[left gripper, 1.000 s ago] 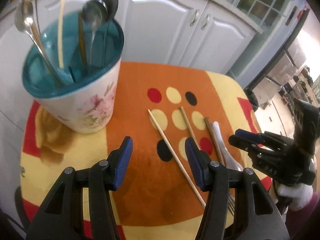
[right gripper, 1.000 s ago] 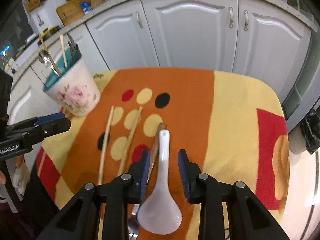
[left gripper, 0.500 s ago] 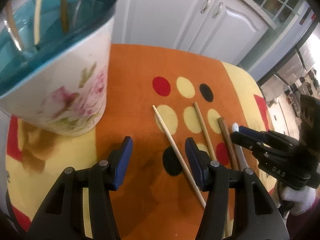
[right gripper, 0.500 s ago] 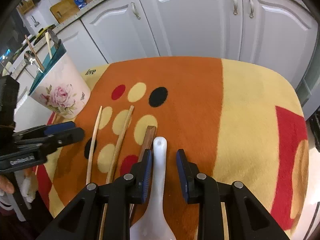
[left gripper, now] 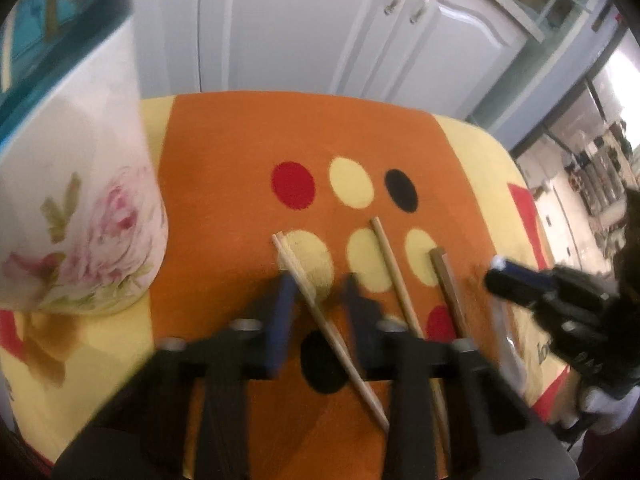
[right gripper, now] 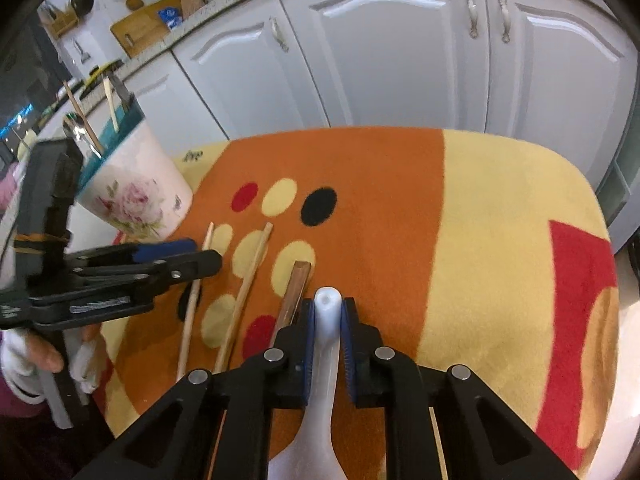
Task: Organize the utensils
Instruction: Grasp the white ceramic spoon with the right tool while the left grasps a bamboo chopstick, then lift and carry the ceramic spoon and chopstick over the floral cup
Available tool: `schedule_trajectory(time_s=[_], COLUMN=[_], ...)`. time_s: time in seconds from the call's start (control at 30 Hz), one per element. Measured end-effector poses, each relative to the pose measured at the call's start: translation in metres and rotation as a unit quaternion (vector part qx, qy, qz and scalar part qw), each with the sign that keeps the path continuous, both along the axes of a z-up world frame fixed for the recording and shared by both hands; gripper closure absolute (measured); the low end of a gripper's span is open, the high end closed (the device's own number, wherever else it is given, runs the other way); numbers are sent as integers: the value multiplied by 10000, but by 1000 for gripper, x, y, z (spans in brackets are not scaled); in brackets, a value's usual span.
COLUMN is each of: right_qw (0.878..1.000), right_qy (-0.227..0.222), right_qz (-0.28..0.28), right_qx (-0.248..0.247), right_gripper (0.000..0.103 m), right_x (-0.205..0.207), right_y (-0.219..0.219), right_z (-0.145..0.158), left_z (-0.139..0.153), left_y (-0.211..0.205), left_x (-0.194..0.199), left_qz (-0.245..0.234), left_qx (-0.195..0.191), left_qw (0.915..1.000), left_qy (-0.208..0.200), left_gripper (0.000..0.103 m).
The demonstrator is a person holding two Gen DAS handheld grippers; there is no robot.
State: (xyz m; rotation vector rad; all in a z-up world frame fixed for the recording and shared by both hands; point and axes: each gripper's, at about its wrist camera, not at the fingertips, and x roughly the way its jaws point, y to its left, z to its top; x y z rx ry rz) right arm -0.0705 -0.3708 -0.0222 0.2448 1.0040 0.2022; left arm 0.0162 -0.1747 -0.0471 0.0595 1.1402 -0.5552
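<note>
- Our right hand-held gripper (right gripper: 327,334) is closing on the handle of the white spoon (right gripper: 325,344), which lies flat on the mat (right gripper: 500,240); the pads look pressed to the glossy handle near its tip, so it could slip or swing bowl-down when we lift
- Our left hand-held gripper (left gripper: 318,308) is closing, jaws narrow, astride the pale chopstick (left gripper: 332,330); blur hides whether the pads touch it, and a thin round stick could roll out or tip
- The brown chopstick (right gripper: 294,300) lies just beside the spoon and could get dragged
- The cup (right gripper: 132,196), the likely target, sits at the mat's far left; a long swing could knock it
</note>
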Motion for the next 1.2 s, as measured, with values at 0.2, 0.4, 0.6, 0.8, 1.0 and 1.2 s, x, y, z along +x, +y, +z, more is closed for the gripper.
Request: schedule_trajectory(time_s=[0.2, 0.4, 0.6, 0.8, 1.0, 1.2], right_qw=[9996, 9991, 9975, 9959, 9932, 9896], right_qy=[-275, -416, -695, -897, -1138, -1395], right_qz=[-61, -121, -85, 96, 181, 258], right_qx=[24, 25, 0, -110, -184, -248], right_gripper=[91, 91, 91, 91, 91, 91], right_x=[-13, -16, -24, -32, -41, -46], right_y=[-3, -4, -1, 11, 21, 30], right_z=[20, 32, 53, 73, 93, 115], left_z=[5, 22, 50, 77, 102, 126], left_y=[6, 3, 16, 27, 40, 57], left_x=[-8, -18, -29, -42, -54, -62], left_qz=[-185, -326, -326, -370, -385, -323], left_qx=[-265, -391, -613, -845, -1058, -1238], left_qw=[9994, 9987, 9973, 9948, 9915, 9878], left_qy=[158, -10, -232, -434, -645, -886], left_gripper=[96, 98, 98, 99, 99, 99])
